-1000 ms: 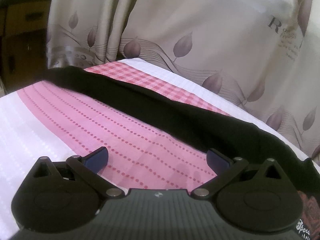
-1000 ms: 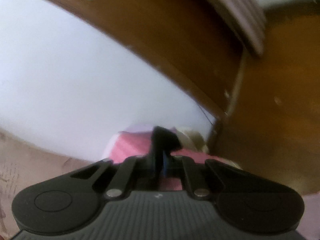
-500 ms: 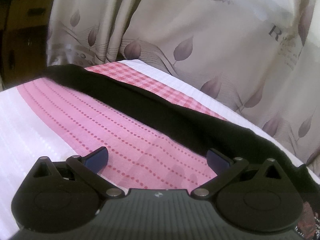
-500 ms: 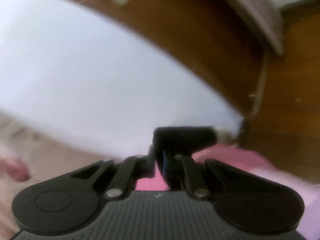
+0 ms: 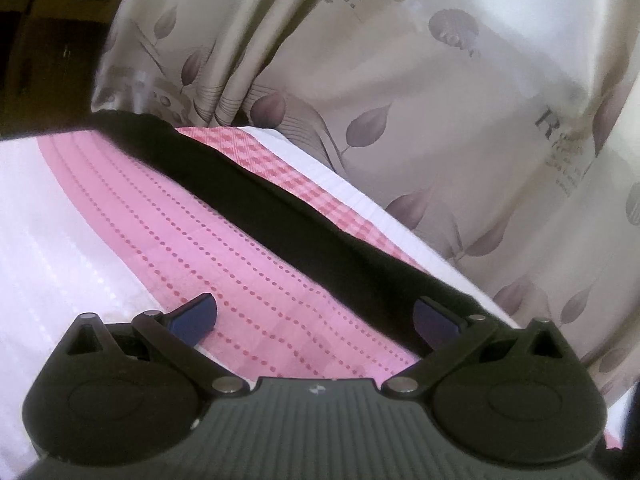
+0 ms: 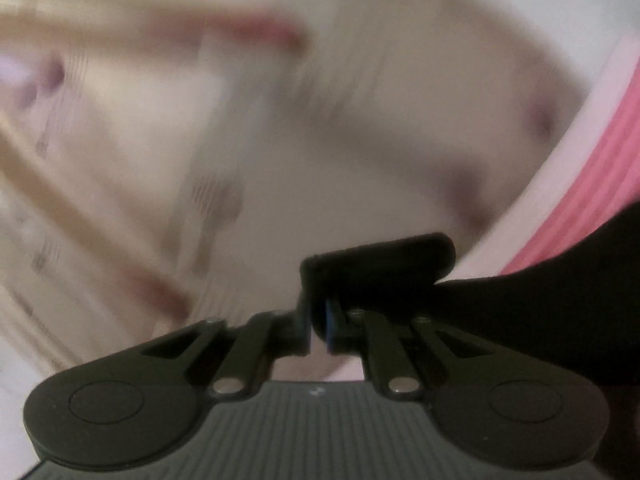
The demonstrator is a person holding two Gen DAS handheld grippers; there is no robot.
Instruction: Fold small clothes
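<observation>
While the left gripper (image 5: 314,316) hovers with jaws spread over the pink dotted sheet (image 5: 224,248), the right gripper (image 6: 318,320) pinches the black garment (image 6: 540,304) (background blurred), which stretches diagonally across the bed toward the far curtain (image 5: 420,92).

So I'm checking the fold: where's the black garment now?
The black garment lies as a diagonal band across the pink dotted sheet in the left wrist view; the right gripper pinches one edge.
</observation>
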